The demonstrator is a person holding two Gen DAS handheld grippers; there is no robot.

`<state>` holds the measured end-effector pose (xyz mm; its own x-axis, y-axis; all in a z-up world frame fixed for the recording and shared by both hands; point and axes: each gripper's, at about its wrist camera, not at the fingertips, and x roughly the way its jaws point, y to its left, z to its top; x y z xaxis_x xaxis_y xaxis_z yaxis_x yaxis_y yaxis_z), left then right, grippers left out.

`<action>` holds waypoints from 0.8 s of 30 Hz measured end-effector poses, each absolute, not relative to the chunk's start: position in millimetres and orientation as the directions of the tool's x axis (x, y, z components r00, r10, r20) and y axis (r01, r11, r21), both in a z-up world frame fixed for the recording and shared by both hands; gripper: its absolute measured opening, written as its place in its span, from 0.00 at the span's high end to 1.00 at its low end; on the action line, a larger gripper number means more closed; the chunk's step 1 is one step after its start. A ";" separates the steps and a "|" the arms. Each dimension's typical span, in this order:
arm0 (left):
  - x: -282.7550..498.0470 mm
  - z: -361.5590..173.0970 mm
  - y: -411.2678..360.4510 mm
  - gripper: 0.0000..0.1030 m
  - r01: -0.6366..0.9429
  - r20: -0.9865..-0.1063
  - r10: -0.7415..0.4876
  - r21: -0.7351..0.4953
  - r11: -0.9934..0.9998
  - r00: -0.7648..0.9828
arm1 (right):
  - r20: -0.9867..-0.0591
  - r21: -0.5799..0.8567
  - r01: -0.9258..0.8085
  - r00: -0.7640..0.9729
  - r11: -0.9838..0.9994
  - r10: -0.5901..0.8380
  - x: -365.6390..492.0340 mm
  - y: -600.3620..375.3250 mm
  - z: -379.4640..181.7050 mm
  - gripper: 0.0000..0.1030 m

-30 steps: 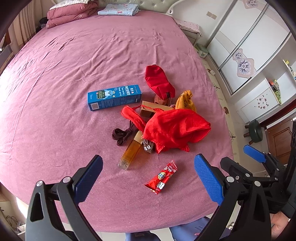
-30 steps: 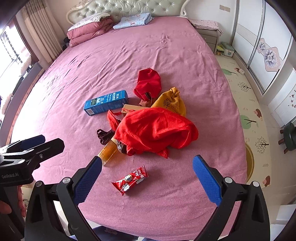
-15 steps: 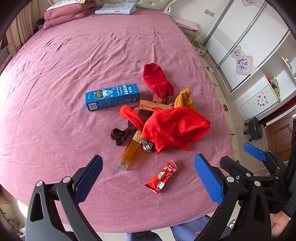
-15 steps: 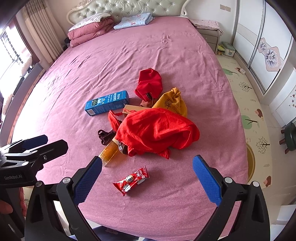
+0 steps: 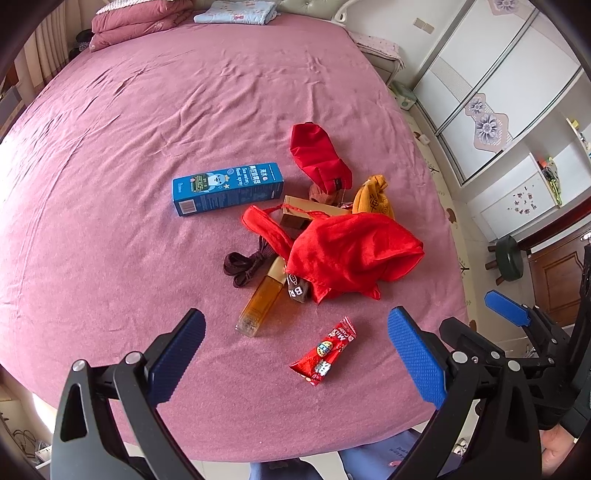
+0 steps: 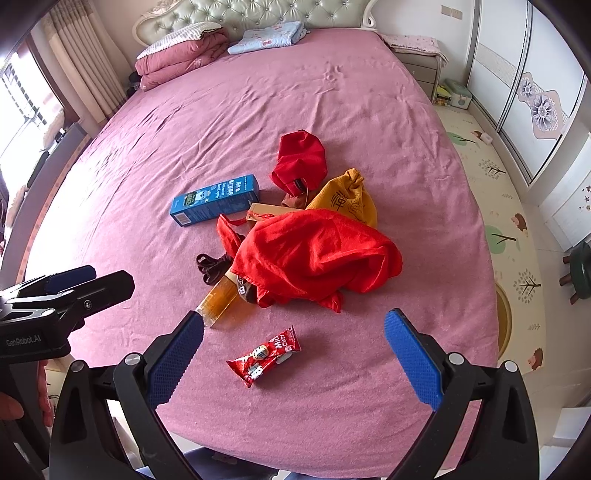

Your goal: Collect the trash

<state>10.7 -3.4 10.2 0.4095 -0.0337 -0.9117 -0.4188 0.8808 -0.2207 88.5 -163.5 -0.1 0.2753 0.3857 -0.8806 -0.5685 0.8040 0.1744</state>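
A red candy wrapper (image 5: 325,350) (image 6: 264,355) lies near the front edge of the pink bed (image 5: 147,110) (image 6: 295,103). Behind it sit an amber bottle (image 5: 260,298) (image 6: 221,301), a blue box (image 5: 228,188) (image 6: 214,199), a crumpled red cloth bag (image 5: 351,251) (image 6: 314,254), a small red pouch (image 5: 317,155) (image 6: 299,162), a yellow pouch (image 5: 373,195) (image 6: 345,201), a tan box (image 5: 306,210) and a dark cord (image 5: 242,264) (image 6: 210,266). My left gripper (image 5: 295,354) hangs open above the wrapper. My right gripper (image 6: 293,360) is open too, wrapper between its fingers' line of sight.
Folded pink quilts (image 6: 181,55) and a light blue blanket (image 6: 267,35) lie at the headboard. White wardrobes (image 6: 535,92) and a play mat (image 6: 509,221) flank the bed on the right, with a dark stool (image 5: 508,258). A person's legs show below the bed edge.
Both grippers have crept slightly forward toward the bed; the items sit a little lower and nearer in the views. Nothing was grasped or moved.
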 end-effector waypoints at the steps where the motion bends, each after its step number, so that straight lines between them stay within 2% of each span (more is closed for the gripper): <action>1: 10.3 9.8 -3.4 0.04 -0.420 -0.912 -0.034 -0.221 0.880 0.408 | -0.881 0.172 -0.569 0.276 0.804 0.384 88.1 -162.9 -0.6 0.08; 24: 20.1 -17.5 -3.1 0.04 -0.426 -0.938 -0.022 -0.177 0.887 0.345 | -0.906 0.182 -0.551 0.228 0.815 0.356 100.8 -168.0 -27.2 0.08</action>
